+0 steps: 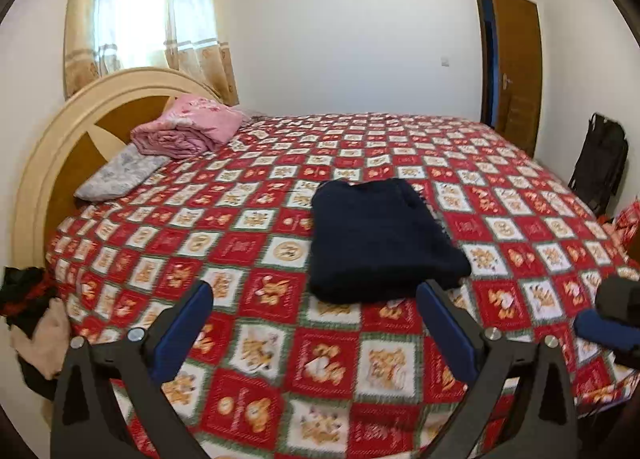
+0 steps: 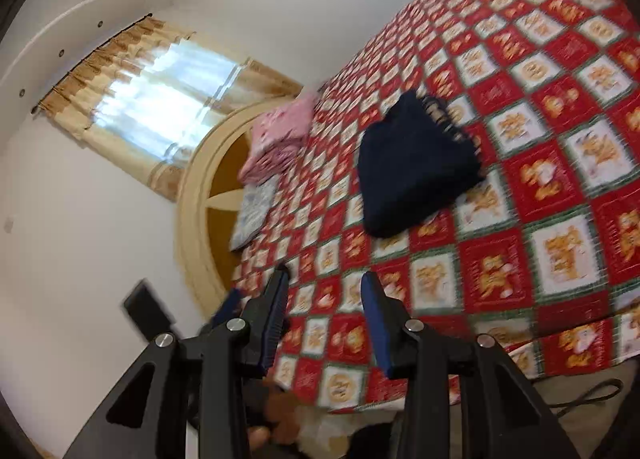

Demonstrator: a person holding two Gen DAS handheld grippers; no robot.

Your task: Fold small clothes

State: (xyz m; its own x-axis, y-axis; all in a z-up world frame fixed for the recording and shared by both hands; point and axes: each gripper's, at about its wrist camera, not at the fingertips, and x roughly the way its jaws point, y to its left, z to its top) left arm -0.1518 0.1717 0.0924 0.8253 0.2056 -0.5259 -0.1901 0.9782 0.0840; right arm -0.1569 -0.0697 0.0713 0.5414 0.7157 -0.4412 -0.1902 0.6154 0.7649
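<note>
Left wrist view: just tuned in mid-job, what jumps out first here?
The red and white checked bedspread fills most of the picture, with a dark navy folded garment lying flat in the middle of it. Near the round headboard on the left sits a pink folded blanket on a pale pillow. The left gripper is open and empty, short of the garment.
</note>
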